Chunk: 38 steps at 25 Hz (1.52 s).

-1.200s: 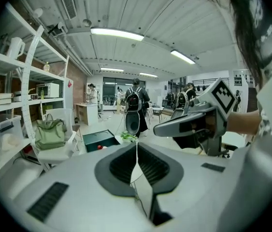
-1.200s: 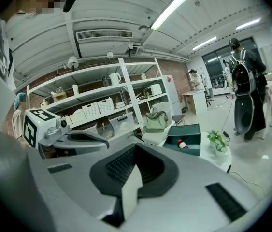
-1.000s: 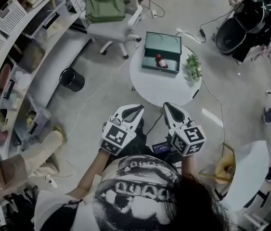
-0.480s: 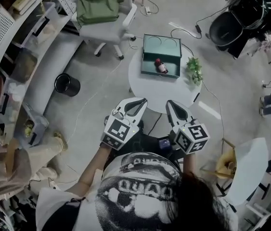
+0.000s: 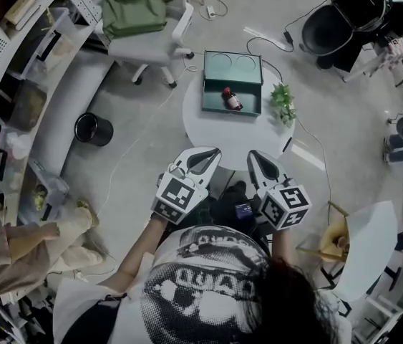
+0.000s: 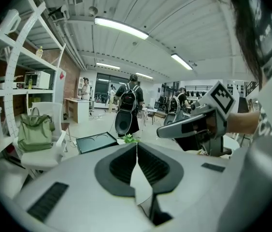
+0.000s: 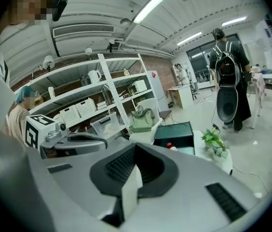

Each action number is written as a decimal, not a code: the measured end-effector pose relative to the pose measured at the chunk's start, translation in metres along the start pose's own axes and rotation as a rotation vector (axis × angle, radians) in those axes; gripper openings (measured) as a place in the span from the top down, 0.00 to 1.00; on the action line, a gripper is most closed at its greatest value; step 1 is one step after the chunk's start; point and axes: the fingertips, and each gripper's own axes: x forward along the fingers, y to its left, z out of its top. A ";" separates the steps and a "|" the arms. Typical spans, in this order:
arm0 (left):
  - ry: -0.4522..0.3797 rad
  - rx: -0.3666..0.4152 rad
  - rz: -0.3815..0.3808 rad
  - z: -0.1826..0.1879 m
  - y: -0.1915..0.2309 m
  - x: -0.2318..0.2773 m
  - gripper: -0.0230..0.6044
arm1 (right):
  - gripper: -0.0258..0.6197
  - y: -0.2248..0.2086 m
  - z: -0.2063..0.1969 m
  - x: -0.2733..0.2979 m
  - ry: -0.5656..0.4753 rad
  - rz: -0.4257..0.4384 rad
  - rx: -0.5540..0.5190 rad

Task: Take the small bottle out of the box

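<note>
The small brown bottle with a red cap (image 5: 231, 99) lies on its side in the tray of the open teal rectangular box (image 5: 211, 104). It sits a little right of the tray's middle, with its cap towards the far side. The box stands at the far edge of the round white worktop (image 5: 215, 138), its lid folded back beyond it. A small green potted plant (image 5: 282, 102) stands at the worktop's right edge.

The bottle looks light, stiff and smooth. Lying down, it would probably roll if nudged, and if it is glass, which cannot be told from here, it would not take a drop well. The surest hold seems to be across the middle of the body, with 1 pad on each long side, rather than on the narrower cap end.

The 2 tools are held side by side in front of the person's chest, aimed forward and slightly downward. The left tool (image 5: 215, 151) and the right tool (image 5: 253, 154) both reach only the worktop's near edge, well apart from the box. Each tool is clenched with nothing between its jaws, so 1 must spread before any grasp.
</note>
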 end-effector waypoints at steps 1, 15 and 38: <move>-0.001 0.001 0.000 0.001 0.000 0.003 0.94 | 0.96 -0.003 -0.001 0.001 0.006 0.002 0.002; 0.010 -0.071 0.175 0.024 0.029 0.067 0.94 | 0.96 -0.078 0.013 0.067 0.166 0.149 -0.081; 0.015 -0.182 0.490 0.027 0.060 0.085 0.94 | 0.70 -0.173 -0.066 0.254 0.655 0.255 -0.206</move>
